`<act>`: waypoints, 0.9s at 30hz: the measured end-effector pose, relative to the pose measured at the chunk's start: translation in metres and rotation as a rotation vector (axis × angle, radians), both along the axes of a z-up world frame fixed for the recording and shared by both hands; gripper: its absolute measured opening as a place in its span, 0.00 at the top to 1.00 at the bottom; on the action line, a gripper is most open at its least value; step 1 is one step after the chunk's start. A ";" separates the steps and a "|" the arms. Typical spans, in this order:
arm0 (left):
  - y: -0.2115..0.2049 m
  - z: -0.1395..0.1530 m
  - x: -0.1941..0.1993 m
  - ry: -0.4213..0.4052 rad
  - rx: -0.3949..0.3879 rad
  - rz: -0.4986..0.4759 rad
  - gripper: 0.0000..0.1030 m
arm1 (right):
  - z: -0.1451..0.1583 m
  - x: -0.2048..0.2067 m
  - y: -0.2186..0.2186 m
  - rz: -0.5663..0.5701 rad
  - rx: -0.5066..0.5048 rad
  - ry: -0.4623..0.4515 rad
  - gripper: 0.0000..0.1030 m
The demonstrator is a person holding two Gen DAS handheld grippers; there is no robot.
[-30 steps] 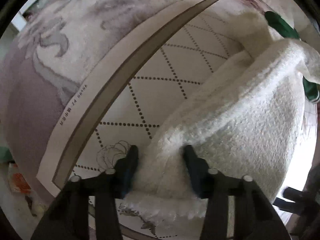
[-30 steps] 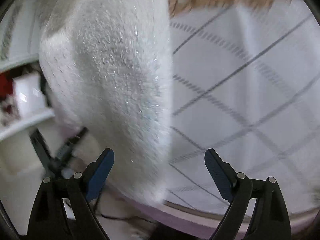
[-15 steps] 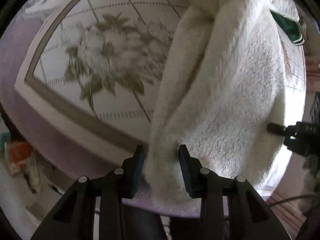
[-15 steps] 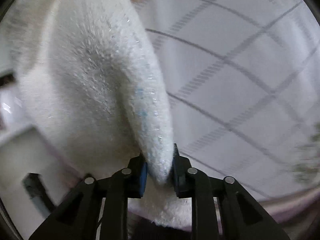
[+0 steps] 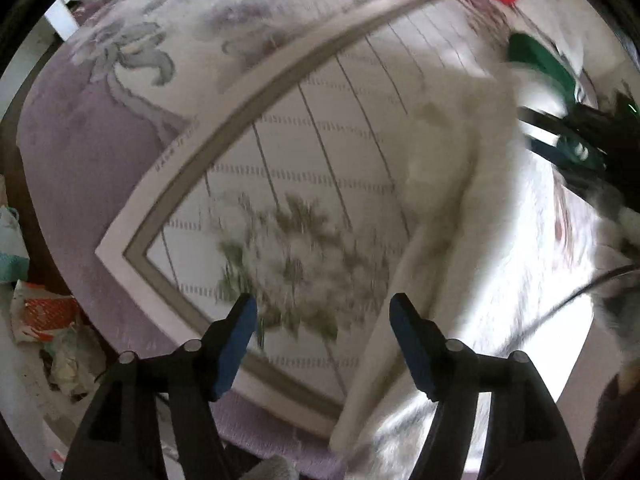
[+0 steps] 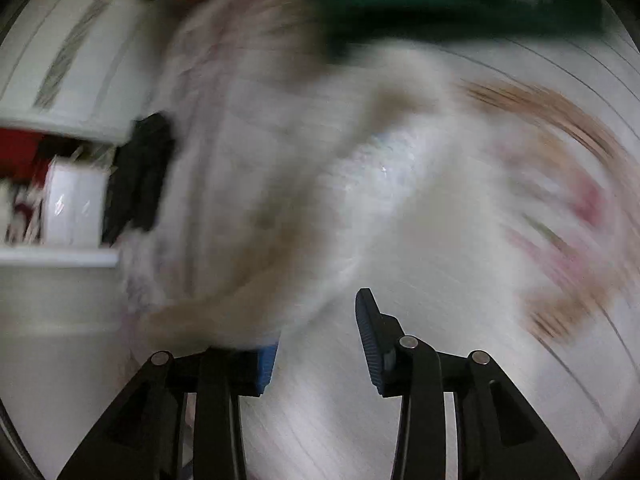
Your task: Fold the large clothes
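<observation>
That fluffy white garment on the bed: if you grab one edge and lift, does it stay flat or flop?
Probably flops: the fluffy white garment already bends into soft folds on the bed cover. Its thick pile suggests pads grip it easily. It looks bulky, likely light for its size.

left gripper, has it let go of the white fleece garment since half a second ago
Yes. The left gripper is opening over the flower print; the white fleece garment lies to its right.

The big, fluffy white fleece garment (image 5: 472,216) lies on the bed, on the white sheet with the flower print. It is folded over into a long, thick strip, with one soft edge running down toward the near side. In the right wrist view the fluffy white cloth (image 6: 304,200) is too blurred to see well.
</observation>
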State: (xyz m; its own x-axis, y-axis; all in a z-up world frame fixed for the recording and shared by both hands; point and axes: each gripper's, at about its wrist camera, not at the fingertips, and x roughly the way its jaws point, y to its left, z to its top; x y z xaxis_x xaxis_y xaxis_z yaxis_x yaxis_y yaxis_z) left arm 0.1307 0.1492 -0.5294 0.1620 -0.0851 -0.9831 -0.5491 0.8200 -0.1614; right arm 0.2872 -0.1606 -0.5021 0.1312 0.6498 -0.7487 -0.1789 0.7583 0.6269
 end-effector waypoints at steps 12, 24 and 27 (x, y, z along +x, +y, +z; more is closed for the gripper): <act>-0.032 0.029 0.112 -0.144 0.007 -0.131 0.35 | 0.019 -0.073 -0.123 -0.123 0.053 0.121 0.24; -0.058 -0.058 0.195 -0.001 0.123 -0.268 0.15 | -0.061 -0.265 -0.214 0.028 -0.327 0.382 0.24; -0.040 -0.073 0.205 -0.010 0.094 -0.241 0.00 | -0.091 -0.288 -0.209 0.078 -0.411 0.409 0.24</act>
State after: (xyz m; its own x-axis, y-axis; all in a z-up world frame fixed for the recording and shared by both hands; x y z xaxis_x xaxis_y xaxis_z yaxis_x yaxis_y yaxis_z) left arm 0.3354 0.1091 -0.6023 0.1574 -0.0305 -0.9871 -0.3349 0.9386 -0.0824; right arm -0.0006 -0.3697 -0.5928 -0.2577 0.2917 -0.9211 -0.0493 0.9481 0.3141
